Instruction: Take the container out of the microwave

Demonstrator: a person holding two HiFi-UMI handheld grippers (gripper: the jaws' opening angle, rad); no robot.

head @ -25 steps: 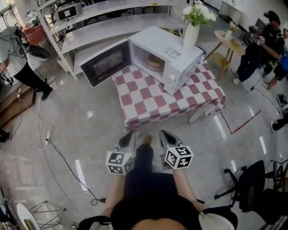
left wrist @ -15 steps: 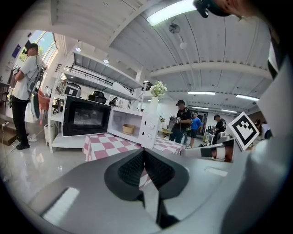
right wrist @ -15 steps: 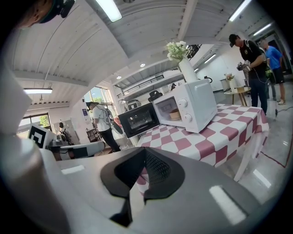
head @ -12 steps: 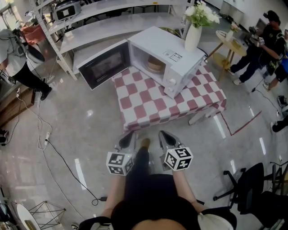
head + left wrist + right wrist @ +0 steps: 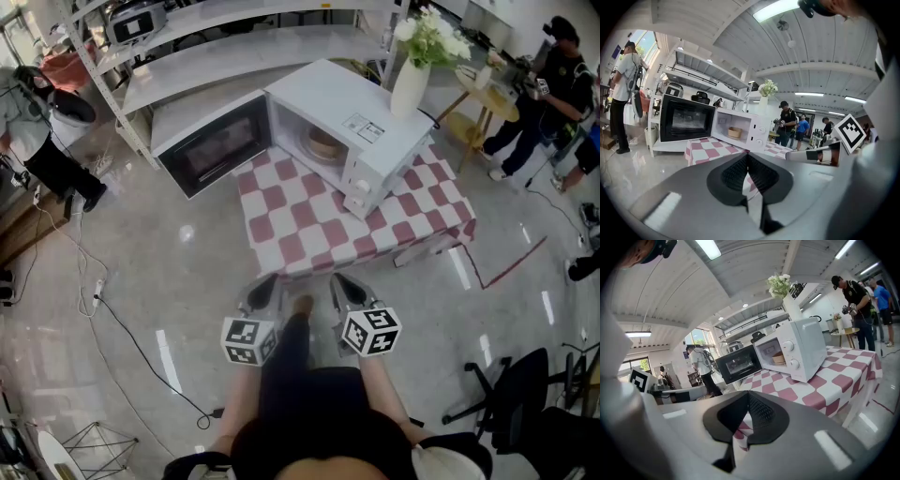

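A white microwave [image 5: 352, 127] stands on a table with a red-and-white checked cloth [image 5: 319, 220], its door [image 5: 211, 147] swung wide open to the left. Inside sits a tan round container [image 5: 324, 141], also seen as the container [image 5: 735, 132] in the left gripper view and the container [image 5: 778, 357] in the right gripper view. My left gripper [image 5: 267, 284] and right gripper [image 5: 341, 281] are side by side over the floor, short of the table's near edge. Both are shut with nothing in them.
A white vase with flowers [image 5: 412, 75] stands at the table's far right behind the microwave. White shelving [image 5: 216, 56] runs behind. A person [image 5: 558, 89] stands at the right by a small round table [image 5: 487, 94]; another person [image 5: 42, 131] at the left. A cable [image 5: 141, 347] lies on the floor, a chair [image 5: 525, 394] at the right.
The table and microwave have come slightly nearer and lower in the head view as I moved towards them. Both grippers stay shut and side by side.
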